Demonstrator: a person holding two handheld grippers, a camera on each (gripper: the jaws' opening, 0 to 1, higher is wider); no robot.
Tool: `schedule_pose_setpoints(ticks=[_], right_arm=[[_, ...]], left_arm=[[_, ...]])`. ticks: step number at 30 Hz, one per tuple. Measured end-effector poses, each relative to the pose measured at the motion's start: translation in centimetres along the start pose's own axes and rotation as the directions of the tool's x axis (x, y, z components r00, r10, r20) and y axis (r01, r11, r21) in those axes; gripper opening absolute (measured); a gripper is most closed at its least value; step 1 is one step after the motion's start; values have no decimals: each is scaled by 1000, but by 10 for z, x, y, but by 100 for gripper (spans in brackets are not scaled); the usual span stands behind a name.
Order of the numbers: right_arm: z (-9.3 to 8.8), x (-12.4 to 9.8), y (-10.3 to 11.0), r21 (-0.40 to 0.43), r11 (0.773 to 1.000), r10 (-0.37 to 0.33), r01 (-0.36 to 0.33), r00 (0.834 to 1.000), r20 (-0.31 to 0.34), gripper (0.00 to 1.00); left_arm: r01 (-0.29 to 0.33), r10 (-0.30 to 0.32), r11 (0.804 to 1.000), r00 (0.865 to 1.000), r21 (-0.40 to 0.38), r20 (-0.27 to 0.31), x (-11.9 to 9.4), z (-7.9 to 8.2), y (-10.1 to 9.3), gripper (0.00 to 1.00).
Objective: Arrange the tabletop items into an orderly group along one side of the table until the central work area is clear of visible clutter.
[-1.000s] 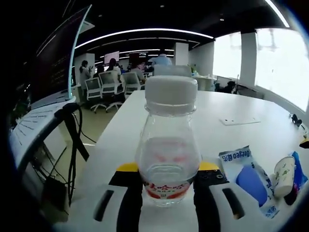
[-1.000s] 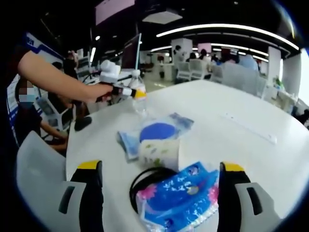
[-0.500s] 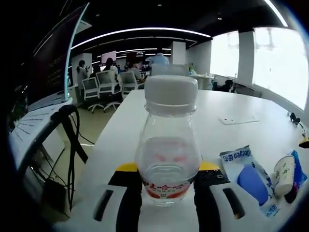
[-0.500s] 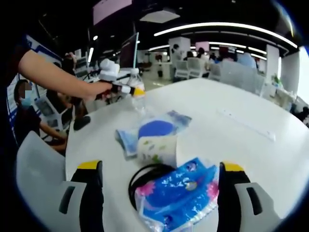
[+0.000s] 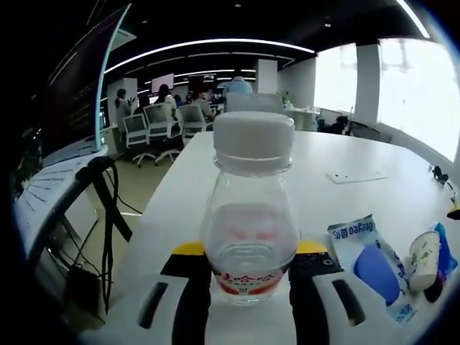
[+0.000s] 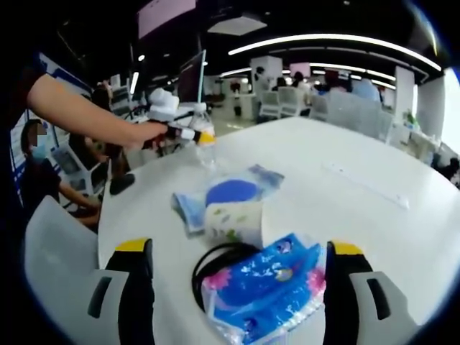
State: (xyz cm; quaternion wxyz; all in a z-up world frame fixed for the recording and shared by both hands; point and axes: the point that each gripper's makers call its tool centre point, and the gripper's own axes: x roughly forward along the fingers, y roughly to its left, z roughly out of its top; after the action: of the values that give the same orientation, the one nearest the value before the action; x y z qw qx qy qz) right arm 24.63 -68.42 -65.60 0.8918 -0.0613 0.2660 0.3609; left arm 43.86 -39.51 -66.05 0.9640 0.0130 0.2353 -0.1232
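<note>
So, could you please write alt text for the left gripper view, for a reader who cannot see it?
A clear plastic bottle with a white cap stands on a white table, gripped between the jaws of the left hand-held gripper. A blue-and-white packet and a small paper cup lie at right.

an open office had curved white ceiling light strips point(image 5: 208, 46), bright tall windows point(image 5: 417, 93), white swivel chairs point(image 5: 147, 133) and a dark monitor point(image 5: 79, 86).

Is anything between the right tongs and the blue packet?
Nothing visible. The blue packet lies between the open right tongs. A black cable loops beside it, and a paper cup sits just beyond.
</note>
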Motion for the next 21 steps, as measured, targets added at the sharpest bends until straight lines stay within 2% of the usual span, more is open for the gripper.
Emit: schedule_pose_setpoints(ticks=[6,8,11,21], right_arm=[[-1,1,2,4,1000,1,-1,1000,-1,98],[-1,1,3,6,1000,4,-4,1000,0,98],[-2,1,4,11,1000,5,-5,1000,0,98],[4,-1,6,14,1000,10,-10,1000,19,98]], left_arm=[[6,-6,1000,1000,7,-1,1,1,2,42],[2,-2,999,1000,38,15,0,5,2,45],[-1,1,1000,999,15,36,-1,12,3,51],[-11,11,1000,1000,14,20,-8,10,1,60]])
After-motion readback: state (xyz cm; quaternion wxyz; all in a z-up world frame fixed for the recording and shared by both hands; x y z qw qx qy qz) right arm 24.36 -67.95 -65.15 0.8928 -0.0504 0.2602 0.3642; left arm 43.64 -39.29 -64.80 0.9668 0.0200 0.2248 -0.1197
